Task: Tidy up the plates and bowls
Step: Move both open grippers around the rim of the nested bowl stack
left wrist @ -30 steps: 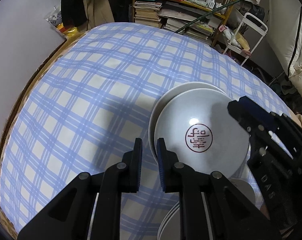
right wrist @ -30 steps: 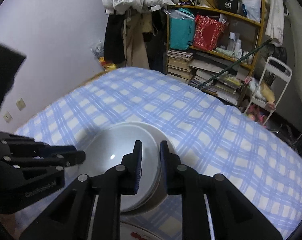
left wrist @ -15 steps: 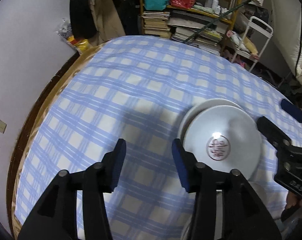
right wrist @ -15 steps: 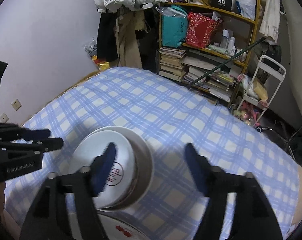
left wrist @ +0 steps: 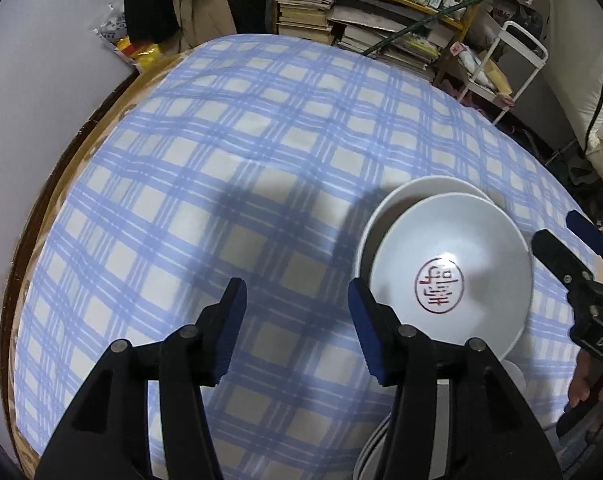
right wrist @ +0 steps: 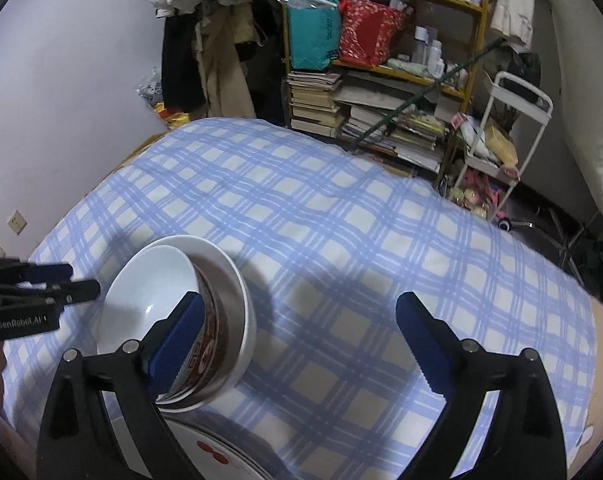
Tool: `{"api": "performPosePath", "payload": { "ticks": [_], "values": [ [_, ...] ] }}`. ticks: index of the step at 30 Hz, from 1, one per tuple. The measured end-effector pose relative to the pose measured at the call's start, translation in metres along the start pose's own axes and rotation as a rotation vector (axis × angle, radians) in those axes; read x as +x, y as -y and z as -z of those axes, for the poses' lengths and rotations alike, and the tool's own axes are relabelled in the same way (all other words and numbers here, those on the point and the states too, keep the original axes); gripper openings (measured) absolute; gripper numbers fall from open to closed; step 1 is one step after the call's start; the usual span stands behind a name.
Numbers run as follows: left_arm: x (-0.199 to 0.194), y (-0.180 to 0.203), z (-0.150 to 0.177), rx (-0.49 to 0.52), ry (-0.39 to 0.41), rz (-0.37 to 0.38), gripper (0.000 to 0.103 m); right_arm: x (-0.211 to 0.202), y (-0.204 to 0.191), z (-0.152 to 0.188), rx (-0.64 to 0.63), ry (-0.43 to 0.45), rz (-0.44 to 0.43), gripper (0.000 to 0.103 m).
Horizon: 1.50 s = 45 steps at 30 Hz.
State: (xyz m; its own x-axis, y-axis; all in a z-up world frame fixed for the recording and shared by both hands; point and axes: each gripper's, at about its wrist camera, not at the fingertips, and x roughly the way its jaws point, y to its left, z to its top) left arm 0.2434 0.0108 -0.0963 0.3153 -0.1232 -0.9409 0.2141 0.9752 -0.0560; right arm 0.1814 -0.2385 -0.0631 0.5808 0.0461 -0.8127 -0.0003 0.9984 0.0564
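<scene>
Two bowls nested: inner bowl (left wrist: 449,276), red seal mark inside, sits tilted in outer bowl (left wrist: 405,196), on the checked cloth (left wrist: 221,168) over the tabletop; a plate (right wrist: 229,456) lies just beside them. Glazed ceramic by the look: stiff, slick, chip-prone, moderately heavy. Best hold is probably across the rim.

Left gripper (left wrist: 297,328): fingers part-open, opening, nothing between them, beside the bowls.

Right gripper (right wrist: 301,344): fingers wide, opening, empty; left finger (right wrist: 177,340) overlaps the bowls in view, contact unclear.

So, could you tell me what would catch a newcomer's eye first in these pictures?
The nested white ceramic bowls, the top one bearing a red seal mark, sit on the blue-and-white checked tablecloth. The left gripper and right gripper flank them, both opening, nothing between their jaws.
</scene>
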Motion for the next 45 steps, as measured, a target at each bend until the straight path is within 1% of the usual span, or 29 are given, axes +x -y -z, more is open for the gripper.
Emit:
{"api": "performPosePath", "payload": {
  "ticks": [2,4,5,7,8,11,13,18,23,26,28,30,32,33,36,40,45],
  "values": [
    [0.001,-0.001,0.0,-0.007,-0.007,0.005,0.052,0.002,0.003,0.0,0.015,-0.013,-0.001,0.101],
    [0.001,-0.004,0.0,-0.023,-0.017,0.041,0.052,0.003,0.004,0.001,0.019,-0.018,0.014,0.101],
    [0.001,-0.005,-0.001,-0.031,-0.022,0.072,0.052,0.004,0.005,0.001,0.022,-0.022,0.021,0.101],
    [-0.003,-0.006,-0.002,-0.034,-0.009,0.115,0.052,0.007,0.01,0.002,0.042,-0.038,0.029,0.101],
    [-0.004,-0.005,-0.002,-0.027,-0.002,0.117,0.052,0.008,0.012,0.003,0.051,-0.044,0.028,0.101],
    [-0.005,0.001,-0.004,0.006,0.014,0.082,0.052,0.012,0.018,0.004,0.09,-0.067,0.013,0.101],
    [-0.003,0.003,-0.006,0.011,0.017,0.074,0.052,0.015,0.02,0.006,0.109,-0.083,-0.002,0.101],
    [0.003,0.009,-0.004,0.028,0.004,0.066,0.052,0.023,0.016,0.01,0.098,-0.116,-0.003,0.101],
    [0.0,0.008,-0.004,0.028,0.016,0.061,0.052,0.027,0.011,0.013,0.087,-0.138,-0.001,0.101],
    [-0.005,0.002,-0.007,-0.007,0.047,0.044,0.052,0.03,0.011,0.014,0.088,-0.147,0.002,0.101],
    [-0.006,-0.003,-0.01,-0.032,0.054,0.053,0.052,0.031,0.011,0.014,0.092,-0.154,0.004,0.101],
    [-0.004,-0.009,-0.012,-0.051,0.048,0.077,0.052,0.032,0.012,0.015,0.095,-0.156,0.004,0.101],
    [0.001,-0.008,-0.012,-0.034,0.043,0.112,0.052,0.033,0.012,0.015,0.094,-0.161,0.003,0.101],
    [0.003,-0.008,-0.012,-0.032,0.037,0.113,0.052,0.033,0.012,0.015,0.094,-0.164,0.004,0.101],
    [0.012,-0.004,-0.012,-0.021,0.017,0.102,0.052,0.035,0.013,0.016,0.101,-0.173,0.008,0.101],
    [0.014,-0.004,-0.01,-0.036,0.02,0.097,0.052,0.038,0.013,0.018,0.107,-0.186,-0.005,0.101],
    [0.013,0.0,-0.009,-0.007,0.024,0.067,0.052,0.039,0.016,0.019,0.131,-0.205,-0.016,0.101]
  ]
}}
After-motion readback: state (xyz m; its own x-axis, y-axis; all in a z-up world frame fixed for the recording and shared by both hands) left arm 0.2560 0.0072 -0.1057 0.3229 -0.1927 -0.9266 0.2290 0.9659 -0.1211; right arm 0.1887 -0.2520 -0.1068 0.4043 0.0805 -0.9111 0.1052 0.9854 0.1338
